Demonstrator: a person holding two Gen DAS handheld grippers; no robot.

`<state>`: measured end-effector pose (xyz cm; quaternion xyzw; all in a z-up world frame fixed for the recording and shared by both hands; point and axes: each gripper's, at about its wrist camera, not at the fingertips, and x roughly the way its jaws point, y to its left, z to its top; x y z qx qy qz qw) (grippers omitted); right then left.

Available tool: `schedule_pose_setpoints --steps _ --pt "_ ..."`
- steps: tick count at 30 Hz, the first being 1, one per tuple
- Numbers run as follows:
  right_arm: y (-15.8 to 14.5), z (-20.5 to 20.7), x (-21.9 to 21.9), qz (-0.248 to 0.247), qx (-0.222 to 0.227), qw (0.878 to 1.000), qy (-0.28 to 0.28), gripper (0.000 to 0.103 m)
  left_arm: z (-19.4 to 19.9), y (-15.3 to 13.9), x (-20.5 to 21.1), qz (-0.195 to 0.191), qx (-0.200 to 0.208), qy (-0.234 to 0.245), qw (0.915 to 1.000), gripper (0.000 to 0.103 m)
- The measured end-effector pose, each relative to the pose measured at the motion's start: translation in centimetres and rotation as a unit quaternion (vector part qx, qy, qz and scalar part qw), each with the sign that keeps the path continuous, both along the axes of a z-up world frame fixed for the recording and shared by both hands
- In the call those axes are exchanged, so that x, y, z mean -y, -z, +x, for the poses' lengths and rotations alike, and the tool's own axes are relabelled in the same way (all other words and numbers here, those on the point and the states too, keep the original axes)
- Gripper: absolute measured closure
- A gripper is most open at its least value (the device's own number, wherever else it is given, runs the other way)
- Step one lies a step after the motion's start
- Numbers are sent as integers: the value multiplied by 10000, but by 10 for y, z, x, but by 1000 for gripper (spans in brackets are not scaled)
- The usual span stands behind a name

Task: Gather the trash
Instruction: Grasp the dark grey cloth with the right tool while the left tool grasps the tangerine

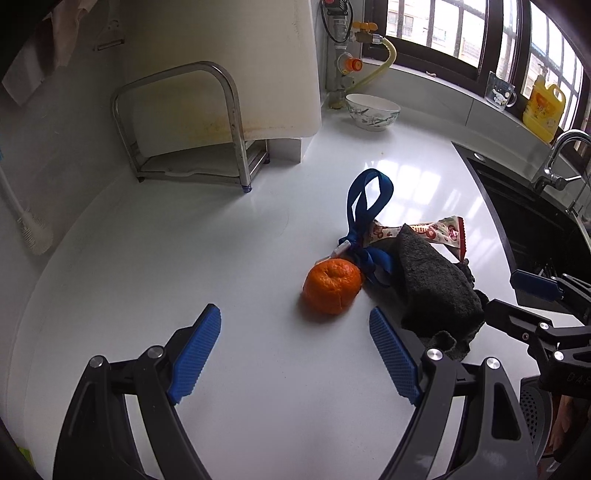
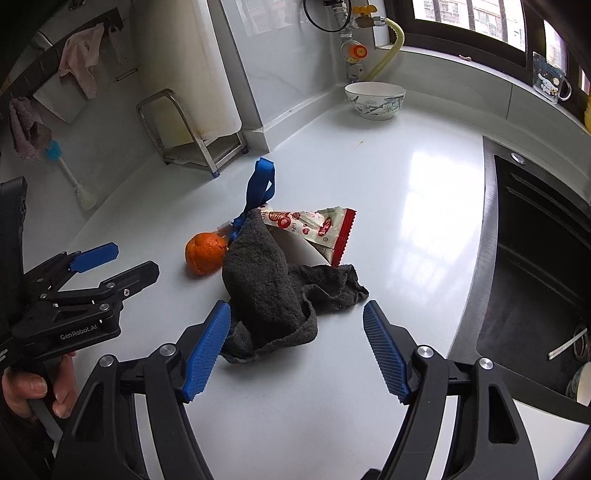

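Left wrist view: left gripper [image 1: 295, 328], jaws spread and empty, faces the orange [image 1: 331, 286] just ahead, slightly right.

1. Bright daylight enters through the window [image 1: 461, 33] at far right.
2. Window glare shines on the glossy white desk [image 2: 424, 192].
3. Soft shadows lie under objects.
4. Fisheye bends the edges; corners go black.
5. Focus is sharp.
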<state>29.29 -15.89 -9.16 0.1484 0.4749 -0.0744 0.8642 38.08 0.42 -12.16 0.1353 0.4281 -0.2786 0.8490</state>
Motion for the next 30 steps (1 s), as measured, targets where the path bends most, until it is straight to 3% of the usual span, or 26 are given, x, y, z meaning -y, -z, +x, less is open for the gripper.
schedule_pose_setpoints --steps 13,15,20,30 --pt "33 27 -16 -225 -245 9990 298 33 23 24 2 -90 -151 505 9986 22" --pt "34 27 -18 -161 -217 9993 263 55 23 25 1 -119 -170 540 9983 22" --pt "32 18 -12 225 -143 9988 403 76 20 31 5 -144 -265 689 9972 22" --pt "23 -23 -2 297 -145 9966 752 80 27 40 26 -135 -282 750 9967 23"
